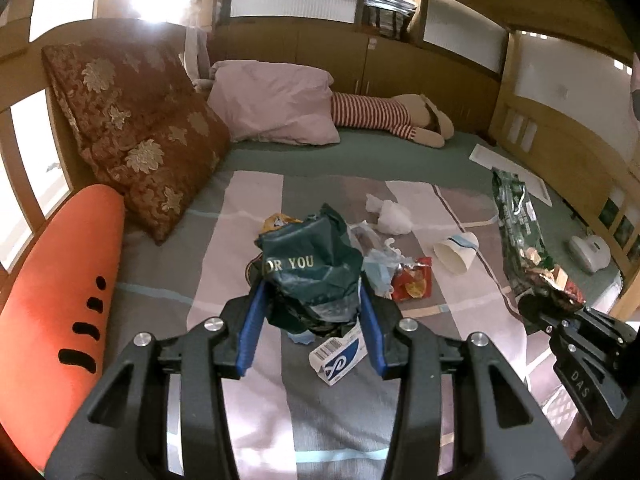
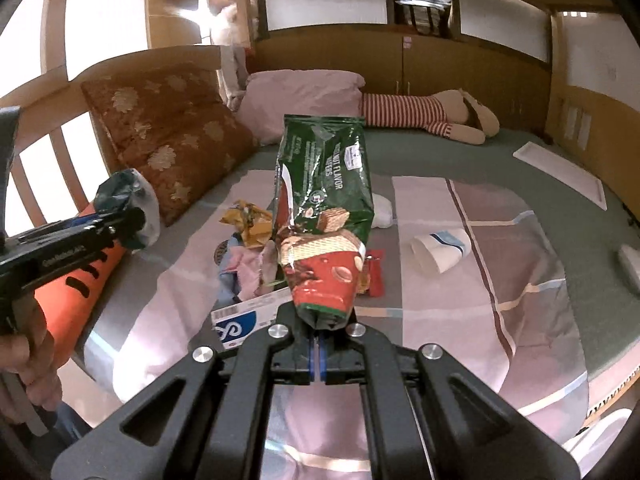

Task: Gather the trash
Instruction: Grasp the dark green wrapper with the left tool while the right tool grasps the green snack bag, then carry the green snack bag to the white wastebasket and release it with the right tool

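Right gripper (image 2: pixel 319 334) raised, jaws pinching wafer bag (image 2: pixel 325 216)

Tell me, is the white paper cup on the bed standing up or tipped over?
Tipped over. The paper cup lies on its side on the striped bedspread, its open mouth facing sideways.

Paper cup (image 1: pixel 456 250) lies between wafer bag (image 1: pixel 520 232) and plastic bag (image 1: pixel 316 268).

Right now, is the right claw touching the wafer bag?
Touching. The right wrist view shows the right claw shut on the wafer bag's bottom end.
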`<action>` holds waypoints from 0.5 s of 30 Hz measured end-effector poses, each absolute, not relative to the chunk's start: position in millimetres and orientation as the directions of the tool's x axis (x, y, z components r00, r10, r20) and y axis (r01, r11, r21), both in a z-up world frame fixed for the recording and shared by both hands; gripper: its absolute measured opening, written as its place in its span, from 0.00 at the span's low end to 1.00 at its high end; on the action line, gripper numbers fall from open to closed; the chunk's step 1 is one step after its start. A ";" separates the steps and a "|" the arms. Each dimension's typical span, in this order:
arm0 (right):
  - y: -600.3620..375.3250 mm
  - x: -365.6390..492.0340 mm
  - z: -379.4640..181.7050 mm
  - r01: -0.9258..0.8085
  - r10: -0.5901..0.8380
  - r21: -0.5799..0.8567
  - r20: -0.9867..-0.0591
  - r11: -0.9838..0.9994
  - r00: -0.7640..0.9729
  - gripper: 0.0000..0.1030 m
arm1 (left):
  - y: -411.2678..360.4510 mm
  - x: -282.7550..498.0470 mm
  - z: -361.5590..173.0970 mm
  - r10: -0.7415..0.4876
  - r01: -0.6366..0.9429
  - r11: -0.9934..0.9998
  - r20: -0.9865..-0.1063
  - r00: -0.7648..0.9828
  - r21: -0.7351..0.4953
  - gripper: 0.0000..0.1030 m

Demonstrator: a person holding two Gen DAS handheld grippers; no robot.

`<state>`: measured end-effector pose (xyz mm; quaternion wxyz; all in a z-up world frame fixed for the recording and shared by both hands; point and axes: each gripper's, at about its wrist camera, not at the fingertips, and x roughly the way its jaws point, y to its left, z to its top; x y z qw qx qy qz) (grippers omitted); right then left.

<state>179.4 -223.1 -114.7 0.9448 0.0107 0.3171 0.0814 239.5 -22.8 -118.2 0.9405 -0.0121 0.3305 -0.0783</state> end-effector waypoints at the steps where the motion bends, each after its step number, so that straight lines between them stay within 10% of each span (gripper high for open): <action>1: -223.9 180.1 -116.8 -0.145 0.152 0.060 -0.597 0.988 0.788 0.02 | -23.7 237.8 -119.4 -0.156 0.142 0.987 -0.622 0.767 -0.072 0.43; 15: -216.0 186.0 -127.3 -0.143 0.151 0.061 -0.609 0.988 0.779 0.02 | -34.5 241.2 -134.9 -0.139 0.150 0.988 -0.641 0.755 -0.037 0.43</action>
